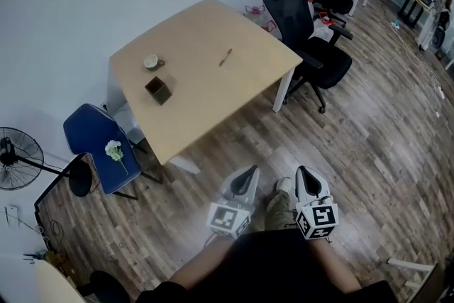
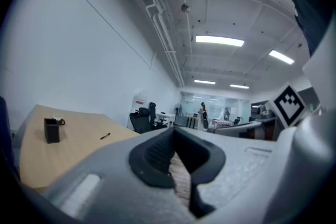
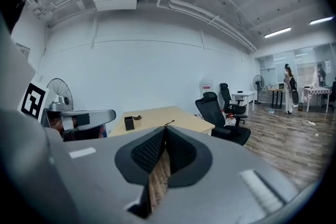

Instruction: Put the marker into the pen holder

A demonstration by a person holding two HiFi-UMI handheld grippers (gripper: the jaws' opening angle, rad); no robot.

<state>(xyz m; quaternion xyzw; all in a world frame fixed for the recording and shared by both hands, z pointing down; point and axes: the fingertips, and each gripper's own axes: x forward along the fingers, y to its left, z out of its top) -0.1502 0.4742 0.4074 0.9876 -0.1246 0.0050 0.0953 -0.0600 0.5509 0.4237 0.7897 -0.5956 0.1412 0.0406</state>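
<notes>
Right gripper [image 1: 304,172] closed, empty | marker [image 1: 225,57] — flat, diagonal on table [image 1: 198,28]

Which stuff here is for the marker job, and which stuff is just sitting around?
For the job: marker, pen holder, both on the table; left gripper and right gripper, both shut and empty.

Just lying about: cup, white flower on the blue chair, black office chair, fan.

Head view steeply down, 2 gripper views forward (distant), sharing table [image 1: 206,46]
</notes>
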